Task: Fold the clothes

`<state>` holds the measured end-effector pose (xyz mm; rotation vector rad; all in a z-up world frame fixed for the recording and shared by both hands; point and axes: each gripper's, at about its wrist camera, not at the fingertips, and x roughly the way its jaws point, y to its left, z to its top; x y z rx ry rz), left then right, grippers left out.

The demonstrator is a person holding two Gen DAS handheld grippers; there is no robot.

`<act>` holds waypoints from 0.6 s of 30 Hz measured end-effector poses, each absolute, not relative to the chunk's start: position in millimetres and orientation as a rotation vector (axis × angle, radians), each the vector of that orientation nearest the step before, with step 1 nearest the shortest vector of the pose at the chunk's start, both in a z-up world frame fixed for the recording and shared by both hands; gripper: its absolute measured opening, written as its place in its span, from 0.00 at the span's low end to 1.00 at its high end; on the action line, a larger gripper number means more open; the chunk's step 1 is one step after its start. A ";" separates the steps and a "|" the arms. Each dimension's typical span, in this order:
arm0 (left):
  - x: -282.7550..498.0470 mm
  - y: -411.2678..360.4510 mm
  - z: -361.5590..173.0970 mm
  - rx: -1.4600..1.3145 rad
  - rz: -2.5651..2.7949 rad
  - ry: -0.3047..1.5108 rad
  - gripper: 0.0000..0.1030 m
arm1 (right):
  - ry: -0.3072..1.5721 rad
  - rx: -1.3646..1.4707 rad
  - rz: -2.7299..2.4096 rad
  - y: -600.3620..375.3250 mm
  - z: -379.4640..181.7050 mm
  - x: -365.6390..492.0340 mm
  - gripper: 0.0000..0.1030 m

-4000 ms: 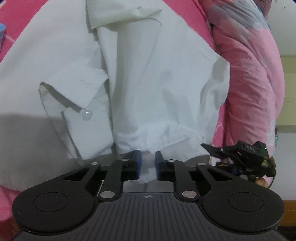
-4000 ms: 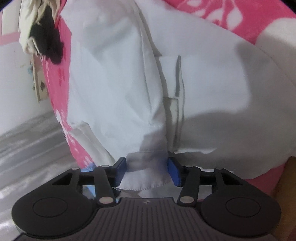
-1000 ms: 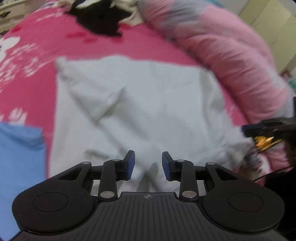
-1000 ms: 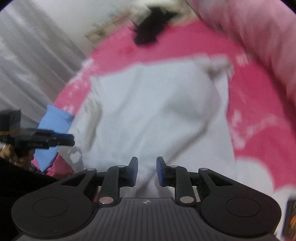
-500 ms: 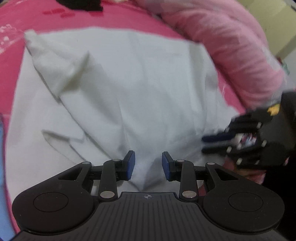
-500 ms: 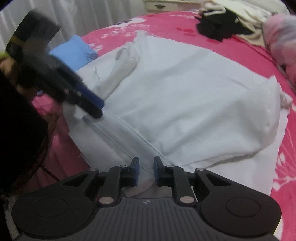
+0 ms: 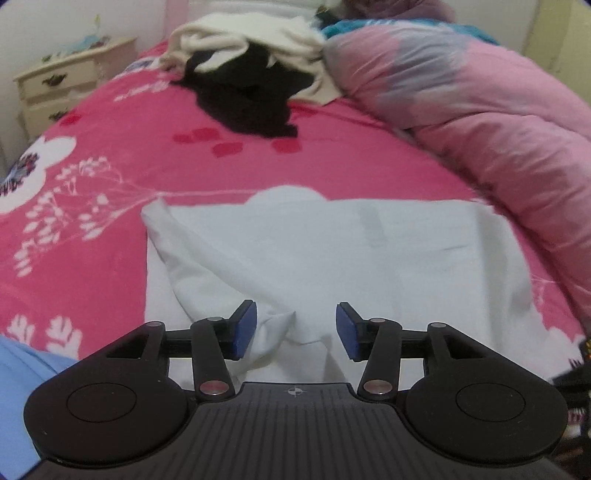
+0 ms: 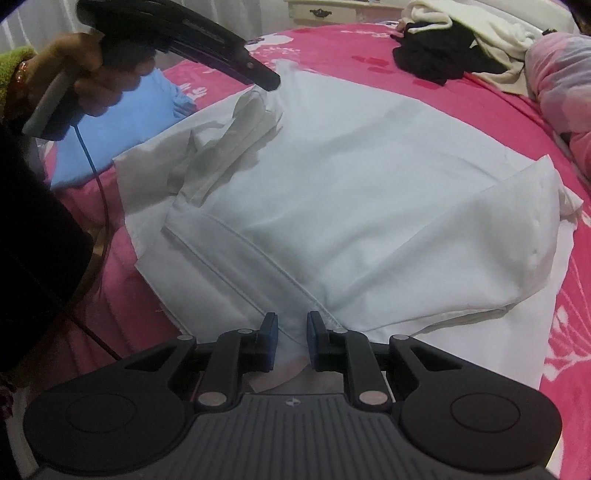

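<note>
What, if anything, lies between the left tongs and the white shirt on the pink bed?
Nothing visible: the left tongs stand open right over a bunched fold of the white cotton shirt.

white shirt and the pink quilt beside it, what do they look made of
White shirt: thin woven cloth, likely cotton or a blend; matte, with crisp creases and stitched seams. Pink quilt: padded, puffy fabric with a slight sheen, probably synthetic-filled.

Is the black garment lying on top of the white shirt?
No, the black garment lies far up the pink bedspread, apart from the white shirt, beside a cream garment.
</note>
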<state>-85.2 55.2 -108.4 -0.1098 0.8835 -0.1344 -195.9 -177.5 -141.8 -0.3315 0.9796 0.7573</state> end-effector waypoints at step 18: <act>-148.9 157.3 -137.7 -0.531 0.197 0.993 0.07 | 0.984 -0.334 0.750 -178.5 -142.0 -197.4 0.18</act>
